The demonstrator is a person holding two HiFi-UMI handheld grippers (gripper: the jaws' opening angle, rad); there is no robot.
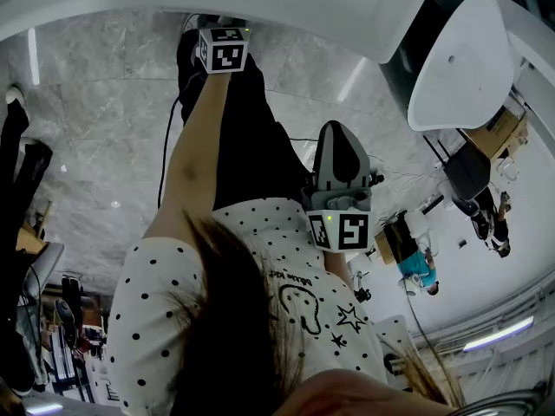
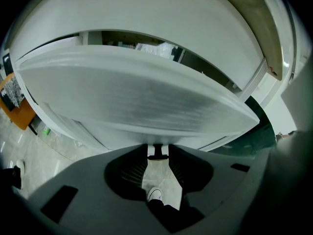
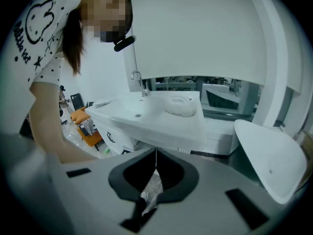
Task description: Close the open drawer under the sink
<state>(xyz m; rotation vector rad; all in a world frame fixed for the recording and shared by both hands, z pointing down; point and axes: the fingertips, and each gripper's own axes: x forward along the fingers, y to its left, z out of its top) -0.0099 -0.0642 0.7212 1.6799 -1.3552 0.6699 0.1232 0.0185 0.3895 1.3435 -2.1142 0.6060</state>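
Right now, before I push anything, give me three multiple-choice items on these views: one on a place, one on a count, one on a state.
1. What lies straight ahead of the left gripper?
A) a faucet
B) a white panel
C) an orange box

2. How many marker cubes show in the head view?
A) one
B) two
C) three

3. How do the jaws of the right gripper stand?
A) wide apart
B) shut on a cloth
C) shut, with nothing between them

Answers:
1 B: the panel fills the left gripper view just beyond the jaw tips.
2 B: one cube shows at the top of the head view, and a second shows mid-frame.
3 C: the tips meet, and only floor shows through the gap behind them.
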